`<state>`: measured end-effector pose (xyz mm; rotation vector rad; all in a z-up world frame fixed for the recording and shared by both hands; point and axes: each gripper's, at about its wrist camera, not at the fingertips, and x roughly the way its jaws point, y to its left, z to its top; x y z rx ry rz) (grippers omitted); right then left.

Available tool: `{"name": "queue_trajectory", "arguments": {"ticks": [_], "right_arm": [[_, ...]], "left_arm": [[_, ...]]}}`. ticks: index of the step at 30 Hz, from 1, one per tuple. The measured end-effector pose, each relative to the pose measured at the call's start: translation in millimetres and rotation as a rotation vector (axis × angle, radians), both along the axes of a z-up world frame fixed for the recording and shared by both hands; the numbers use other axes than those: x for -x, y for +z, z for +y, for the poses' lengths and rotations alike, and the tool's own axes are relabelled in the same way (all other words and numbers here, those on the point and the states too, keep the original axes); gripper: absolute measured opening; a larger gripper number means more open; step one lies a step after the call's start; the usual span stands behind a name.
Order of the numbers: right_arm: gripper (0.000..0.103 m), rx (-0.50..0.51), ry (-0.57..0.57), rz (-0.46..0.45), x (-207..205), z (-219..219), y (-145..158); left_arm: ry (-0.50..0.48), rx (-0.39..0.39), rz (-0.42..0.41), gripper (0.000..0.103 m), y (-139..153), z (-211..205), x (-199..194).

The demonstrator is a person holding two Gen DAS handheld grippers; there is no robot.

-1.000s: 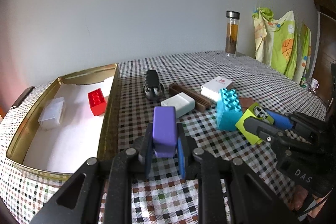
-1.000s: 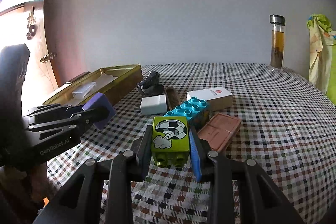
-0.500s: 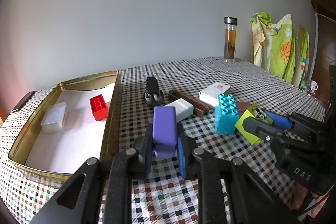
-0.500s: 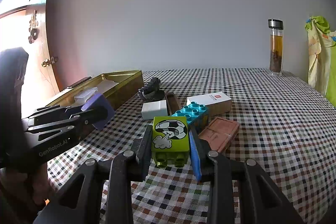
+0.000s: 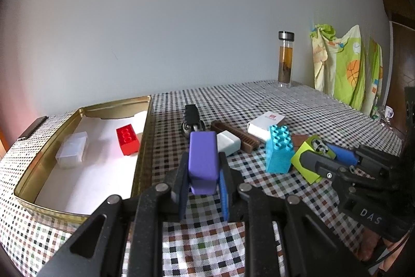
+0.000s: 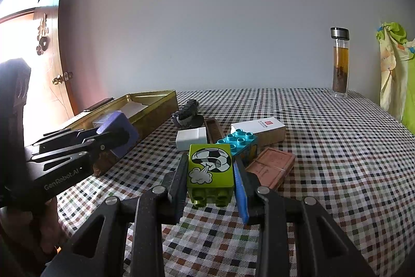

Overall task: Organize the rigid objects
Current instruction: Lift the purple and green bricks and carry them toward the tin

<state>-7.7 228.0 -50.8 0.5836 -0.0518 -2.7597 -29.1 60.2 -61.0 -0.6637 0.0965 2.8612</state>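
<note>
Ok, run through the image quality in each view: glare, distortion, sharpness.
Left wrist view: even, soft light; fisheye bends the gold tin; purple block in the left claw is sharp. Right wrist view: the doorway at far left is blown out with pink flare; green soccer brick in the right claw stays crisp.

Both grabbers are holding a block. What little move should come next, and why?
Probably carry the purple block in the left gripper leftward over the gold tin and let go. The tin already holds a red block, and it sits just left of that gripper. The right gripper with its green block is farther away.
</note>
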Motion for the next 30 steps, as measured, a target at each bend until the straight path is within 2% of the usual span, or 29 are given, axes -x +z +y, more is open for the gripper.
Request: {"name": "queue_trajectory", "arguments": {"ticks": [15,23,30], "right_arm": [[0.034,0.029,-0.023,0.088,-12,5,4],[0.034,0.004,-0.057,0.116,-18,2,5],[0.034,-0.012,-0.067,0.104,-15,-3,5]], "left_arm": [[0.063,-0.008,0.109,0.019,6,-5,-13],[0.084,-0.037,0.13,0.019,8,-12,-16],[0.091,-0.048,0.143,0.019,9,-14,-18]]}}
